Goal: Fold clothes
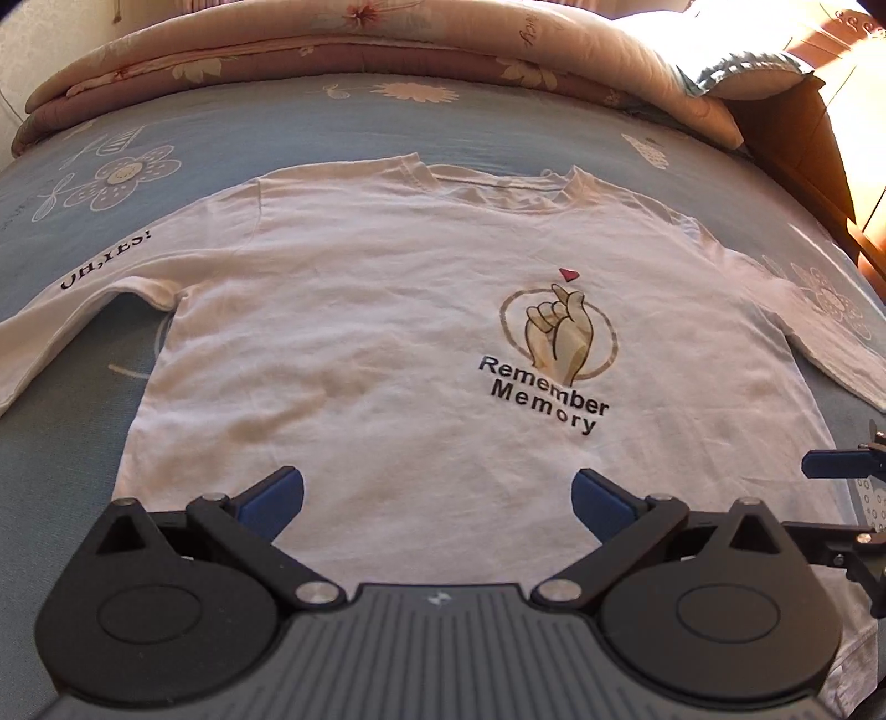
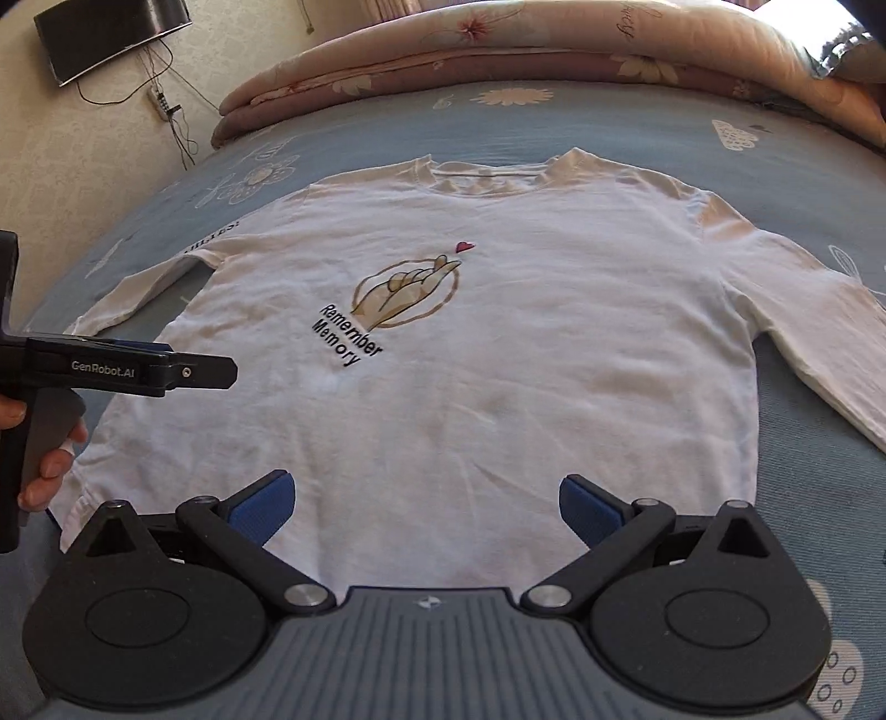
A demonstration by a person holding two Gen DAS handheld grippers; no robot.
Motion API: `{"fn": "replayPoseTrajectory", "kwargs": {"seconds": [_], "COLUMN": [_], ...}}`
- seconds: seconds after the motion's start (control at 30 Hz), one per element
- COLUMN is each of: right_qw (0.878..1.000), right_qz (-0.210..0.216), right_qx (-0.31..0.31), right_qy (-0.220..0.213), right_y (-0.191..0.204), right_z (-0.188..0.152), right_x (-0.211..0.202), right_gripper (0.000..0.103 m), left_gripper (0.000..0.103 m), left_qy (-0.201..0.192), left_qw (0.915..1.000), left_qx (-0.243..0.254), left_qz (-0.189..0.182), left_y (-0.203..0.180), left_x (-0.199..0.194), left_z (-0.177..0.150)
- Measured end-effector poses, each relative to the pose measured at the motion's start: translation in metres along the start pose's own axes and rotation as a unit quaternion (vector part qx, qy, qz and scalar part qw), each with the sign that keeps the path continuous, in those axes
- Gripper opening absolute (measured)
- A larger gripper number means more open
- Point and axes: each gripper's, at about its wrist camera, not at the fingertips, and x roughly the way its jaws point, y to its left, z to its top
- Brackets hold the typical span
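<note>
A white long-sleeved shirt [image 1: 387,310] [image 2: 526,332] lies flat and face up on the bed, collar away from me, both sleeves spread out. It carries a finger-heart print with "Remember Memory" [image 1: 548,382] [image 2: 387,315]. My left gripper [image 1: 437,498] hovers open over the shirt's lower hem, blue pads wide apart, nothing between them. My right gripper [image 2: 423,504] is likewise open above the hem, further right. The left gripper [image 2: 166,371] also shows from the side in the right wrist view, held by a hand [image 2: 44,459]. The right gripper's blue fingertip [image 1: 830,462] pokes in at the right edge.
The bed has a blue flower-print sheet [image 1: 232,127] [image 2: 609,127]. A folded pink floral quilt [image 1: 332,50] [image 2: 498,50] lies along the far side, with a pillow [image 1: 736,72] at the right. A dark wall-mounted screen [image 2: 111,33] with cables hangs at the far left.
</note>
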Motion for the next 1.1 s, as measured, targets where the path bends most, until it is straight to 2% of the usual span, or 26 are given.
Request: {"fn": "replayPoseTrajectory", "kwargs": {"seconds": [0.1, 0.27, 0.37, 0.43, 0.63, 0.73, 0.9, 1.03, 1.1], "right_qw": [1.000, 0.994, 0.990, 0.991, 0.991, 0.991, 0.991, 0.991, 0.991], "right_qz": [-0.020, -0.072, -0.086, -0.084, -0.083, -0.083, -0.081, -0.081, -0.081], "right_qx": [-0.001, -0.082, -0.105, -0.103, -0.104, -0.104, -0.105, -0.107, -0.107], "right_qy": [0.006, 0.021, 0.024, 0.025, 0.023, 0.021, 0.021, 0.021, 0.021], "right_y": [-0.012, 0.007, 0.013, 0.014, 0.013, 0.013, 0.012, 0.012, 0.012], "right_z": [-0.003, -0.013, -0.016, -0.015, -0.015, -0.015, -0.015, -0.015, -0.015], "right_x": [0.010, 0.023, 0.027, 0.027, 0.027, 0.027, 0.027, 0.027, 0.027], "right_gripper": [0.103, 0.103, 0.103, 0.103, 0.103, 0.103, 0.103, 0.103, 0.103], "left_gripper": [0.102, 0.102, 0.102, 0.102, 0.102, 0.102, 0.102, 0.102, 0.102], "left_qy": [-0.005, -0.033, -0.042, -0.043, -0.043, -0.039, -0.010, 0.029, 0.016], "left_qw": [0.9994, 0.9944, 0.9917, 0.9920, 0.9955, 0.9950, 0.9942, 0.9981, 0.9991], "left_qx": [0.035, 0.099, 0.117, 0.112, 0.082, 0.091, 0.107, 0.054, 0.039], "left_qz": [0.006, 0.018, 0.031, 0.038, 0.019, 0.008, 0.007, -0.006, 0.003], "left_y": [-0.020, -0.030, -0.028, -0.023, -0.008, -0.007, -0.005, 0.013, 0.016], "left_x": [0.006, -0.013, -0.027, -0.035, -0.064, -0.070, -0.073, -0.080, -0.087], "left_z": [-0.006, -0.044, -0.070, -0.087, -0.122, -0.122, -0.132, -0.131, -0.128]}}
